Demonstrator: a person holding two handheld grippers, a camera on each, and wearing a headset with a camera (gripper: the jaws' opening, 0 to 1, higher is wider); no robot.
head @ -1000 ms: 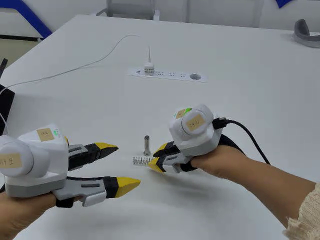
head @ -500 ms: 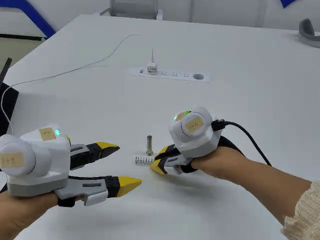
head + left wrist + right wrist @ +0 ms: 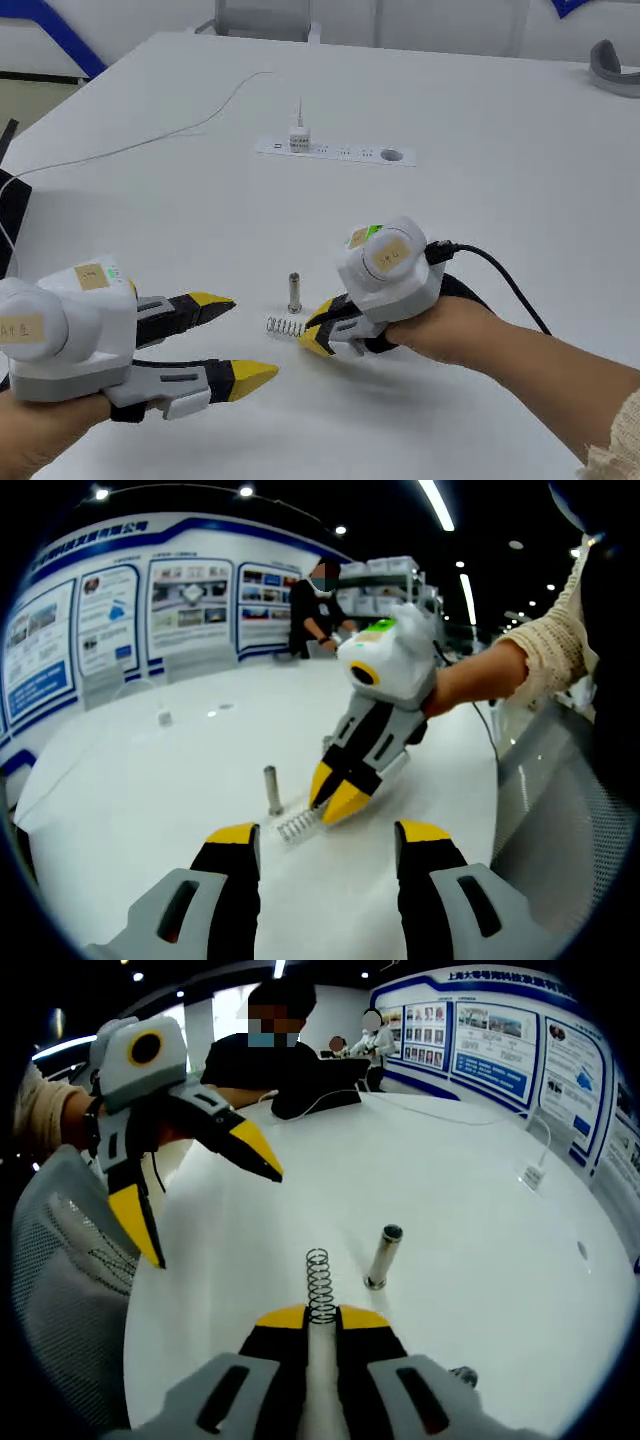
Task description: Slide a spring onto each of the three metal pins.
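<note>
Table (image 3: 480, 150): white, beneath everything.
Left gripper (image 3: 250, 335): lower left, jaws spread, holding nothing.
Right gripper (image 3: 310, 335): centre, jaws pinching one end of the spring.
Power strip (image 3: 335, 151): upper centre, well behind the pin.
Metal pin (image 3: 294, 291): upright, centre, unobstructed.
Spring (image 3: 284, 326): horizontal, just below the pin.

bench (image 3: 480, 120): smooth white top, soft sheen
spring (image 3: 284, 325): bare coiled metal wire, bright
pin (image 3: 294, 291): grey metal, satin finish
left claw (image 3: 248, 336): glossy white plastic housing, matt black and yellow plastic tips
right claw (image 3: 308, 335): same plastics, matt paper label (image 3: 390, 252) on housing
sleeve (image 3: 545, 645): cream knitted cloth, rough
</note>
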